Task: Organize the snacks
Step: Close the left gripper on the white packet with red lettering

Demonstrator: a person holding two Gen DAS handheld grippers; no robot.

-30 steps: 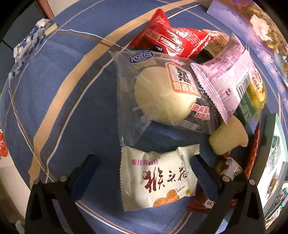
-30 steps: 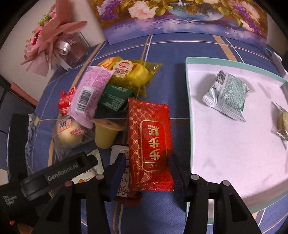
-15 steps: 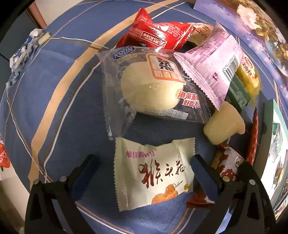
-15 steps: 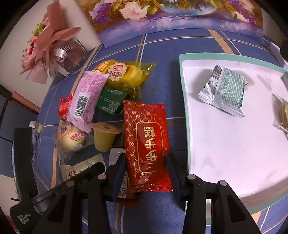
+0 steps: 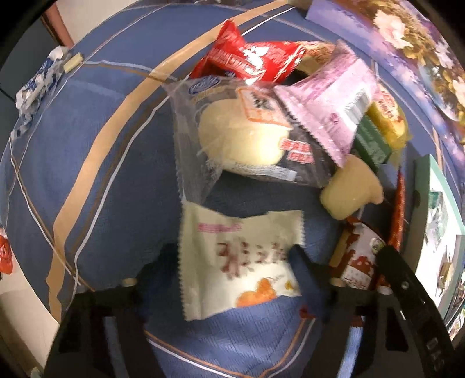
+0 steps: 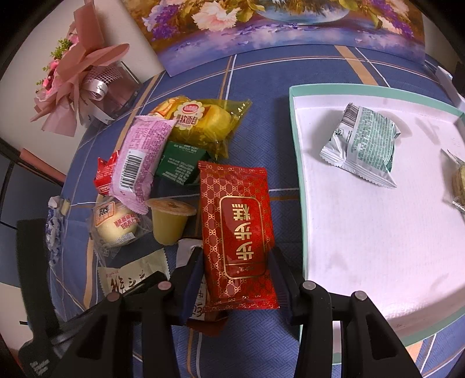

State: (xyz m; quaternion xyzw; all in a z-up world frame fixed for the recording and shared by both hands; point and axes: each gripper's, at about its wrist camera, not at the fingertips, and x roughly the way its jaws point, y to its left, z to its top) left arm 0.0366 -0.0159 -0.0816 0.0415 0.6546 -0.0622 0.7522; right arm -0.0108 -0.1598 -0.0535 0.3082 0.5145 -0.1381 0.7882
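A pile of snacks lies on the blue tablecloth. My right gripper is shut on a red packet with gold characters and holds it beside the white tray. My left gripper has its fingers closed in on the sides of a white packet with red characters; the view is blurred. That packet also shows in the right wrist view. Beyond it lie a clear-wrapped bun, a pink packet and a red packet.
The tray holds a green-and-white packet and another snack at its right edge. A jelly cup, a green box and a yellow bread bag lie in the pile. A pink bouquet and a flower painting stand behind.
My left gripper's fingers have closed in from wide open onto the white packet. My right gripper has lifted the red packet slightly, with the view rising and pulling back.
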